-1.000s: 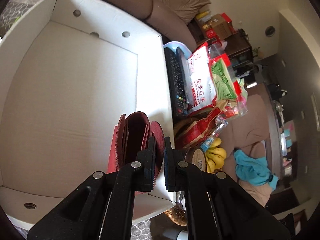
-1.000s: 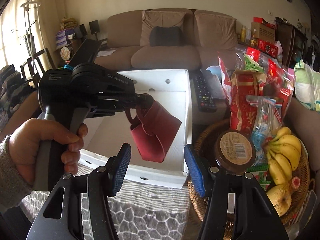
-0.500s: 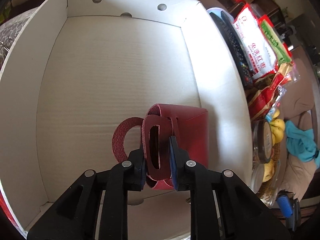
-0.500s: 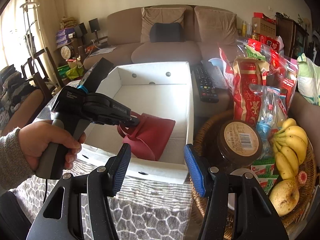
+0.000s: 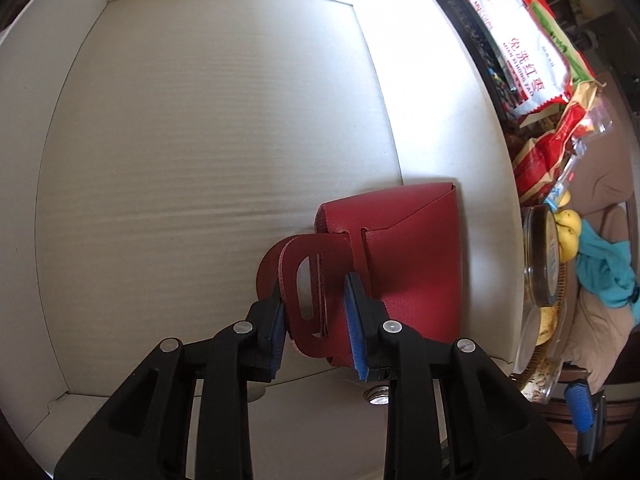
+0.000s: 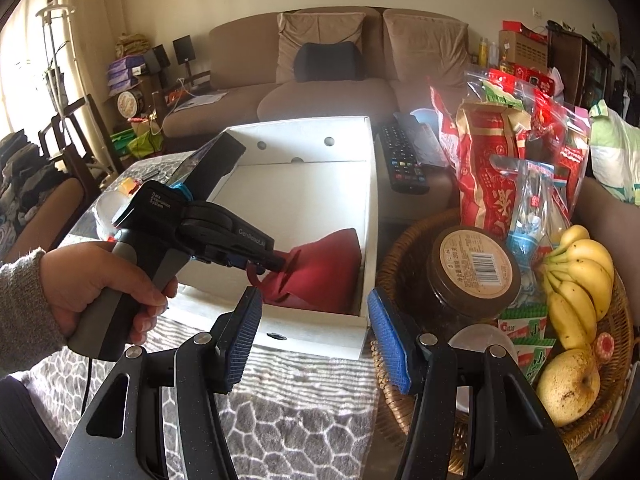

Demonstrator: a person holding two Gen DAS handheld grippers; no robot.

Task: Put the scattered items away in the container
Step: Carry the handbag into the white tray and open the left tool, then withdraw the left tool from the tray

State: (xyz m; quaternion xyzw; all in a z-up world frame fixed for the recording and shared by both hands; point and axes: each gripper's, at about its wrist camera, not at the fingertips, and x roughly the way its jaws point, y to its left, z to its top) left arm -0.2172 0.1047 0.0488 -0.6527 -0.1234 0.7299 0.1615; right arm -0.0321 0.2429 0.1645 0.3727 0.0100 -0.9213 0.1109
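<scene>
A red pouch (image 5: 404, 264) lies in the white box's (image 5: 200, 128) near right corner, its handle loose between the left gripper's (image 5: 316, 320) just-opening jaws.

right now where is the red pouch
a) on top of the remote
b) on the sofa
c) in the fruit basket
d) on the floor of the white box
d, the red pouch lies on the white box floor against its side wall, handle between the left gripper jaws.

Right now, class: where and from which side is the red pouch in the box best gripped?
Grip the red pouch by its flat looped handle, coming from above: the handle stands on edge, thin enough to fit between the left gripper's pads.
</scene>
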